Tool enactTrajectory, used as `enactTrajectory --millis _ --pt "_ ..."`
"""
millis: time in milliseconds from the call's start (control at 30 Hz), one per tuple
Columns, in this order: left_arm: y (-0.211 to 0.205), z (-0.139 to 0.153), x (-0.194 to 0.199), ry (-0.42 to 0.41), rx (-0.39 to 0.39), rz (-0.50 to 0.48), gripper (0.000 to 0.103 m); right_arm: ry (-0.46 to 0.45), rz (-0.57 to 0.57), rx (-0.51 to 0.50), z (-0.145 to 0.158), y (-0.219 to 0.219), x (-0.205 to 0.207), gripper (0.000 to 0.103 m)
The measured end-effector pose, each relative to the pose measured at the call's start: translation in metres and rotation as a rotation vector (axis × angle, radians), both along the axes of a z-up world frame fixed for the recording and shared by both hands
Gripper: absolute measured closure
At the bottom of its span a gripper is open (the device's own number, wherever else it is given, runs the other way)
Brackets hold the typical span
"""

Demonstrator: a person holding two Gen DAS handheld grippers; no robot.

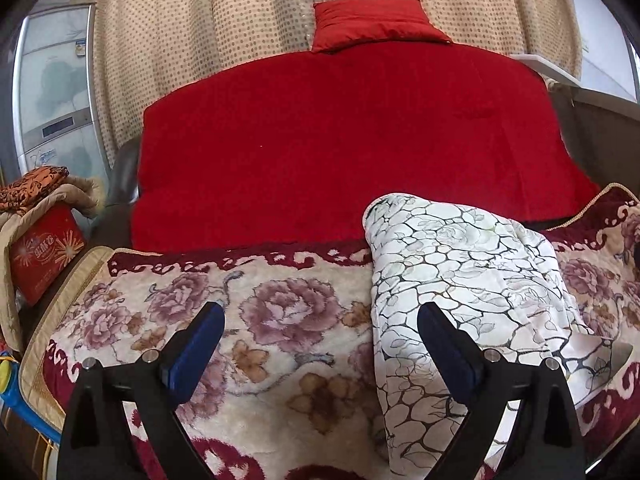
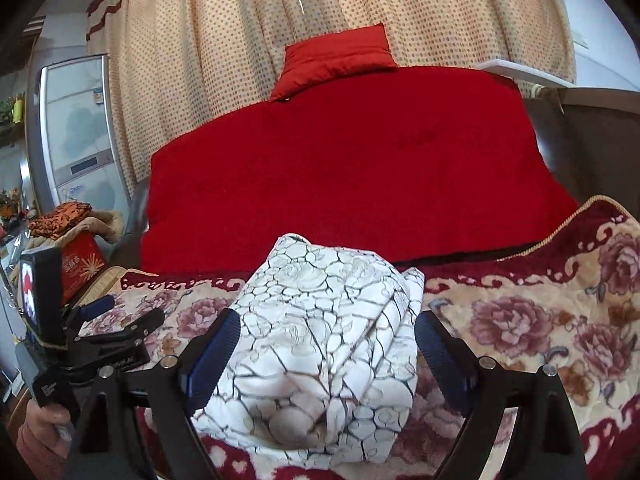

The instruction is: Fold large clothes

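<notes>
A white garment with a black crackle print (image 2: 320, 332) lies folded into a thick bundle on the flowered blanket (image 2: 520, 320). My right gripper (image 2: 328, 317) stands open astride it, one blue pad at each side, neither pressing. In the left wrist view the same garment (image 1: 460, 272) lies to the right. My left gripper (image 1: 322, 320) is open over bare blanket (image 1: 280, 320), with only its right finger (image 1: 444, 340) in front of the bundle's edge. The left gripper (image 2: 132, 310) also shows at the left of the right wrist view, held by a hand (image 2: 40, 424).
A red quilt (image 1: 340, 148) with a red pillow (image 1: 372, 24) covers the sofa back behind the blanket. Dotted curtains (image 1: 200, 32) hang behind. At the left stand a red box (image 1: 44, 256) under folded cloth and a tall silver-framed appliance (image 1: 52, 92).
</notes>
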State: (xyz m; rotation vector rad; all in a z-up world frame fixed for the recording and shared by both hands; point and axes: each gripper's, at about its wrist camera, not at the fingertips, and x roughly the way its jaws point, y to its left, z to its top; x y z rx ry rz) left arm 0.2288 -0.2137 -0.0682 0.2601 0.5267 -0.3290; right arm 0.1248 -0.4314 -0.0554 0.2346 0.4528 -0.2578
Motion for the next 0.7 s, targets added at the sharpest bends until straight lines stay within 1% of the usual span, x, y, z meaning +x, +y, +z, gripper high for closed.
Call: enactTrajectory --millis 67,133,167,200,267,433,500,567,600,633,700 --pt "0.001 0.001 0.002 -0.001 -0.005 0.005 0.006 0.002 0.007 0.019 0.001 -0.003 0.010 0.013" --pt "0.001 0.001 0.004 -0.001 -0.010 0.010 0.006 0.010 0.021 0.039 0.000 -0.005 0.021 0.030" --pt "0.001 0.001 0.006 -0.001 -0.011 0.015 0.006 0.025 0.030 0.042 -0.002 -0.005 0.026 0.045" --pt "0.000 0.000 0.007 0.000 -0.011 0.019 0.006 0.050 0.033 0.041 -0.004 -0.005 0.034 0.055" --pt "0.001 -0.001 0.010 0.001 -0.012 0.024 0.006 0.082 0.043 0.045 -0.011 -0.006 0.045 0.066" --pt "0.000 -0.006 0.015 0.004 -0.008 0.038 0.006 0.199 0.056 0.107 -0.041 -0.012 0.065 0.066" --pt "-0.002 -0.010 0.018 0.010 -0.006 0.039 0.006 0.281 0.067 0.146 -0.059 -0.016 0.075 0.066" --pt "-0.006 -0.016 0.022 0.030 0.010 0.041 0.006 0.402 0.085 0.207 -0.088 -0.022 0.090 0.066" --pt "-0.009 -0.019 0.025 0.043 0.014 0.040 0.006 0.414 0.084 0.215 -0.097 -0.023 0.092 0.066" --pt "-0.010 -0.020 0.025 0.049 0.012 0.040 0.006 0.411 0.086 0.214 -0.098 -0.024 0.092 0.066" --pt "-0.011 -0.021 0.027 0.054 0.003 0.043 0.006 0.388 0.095 0.219 -0.091 -0.026 0.088 0.065"
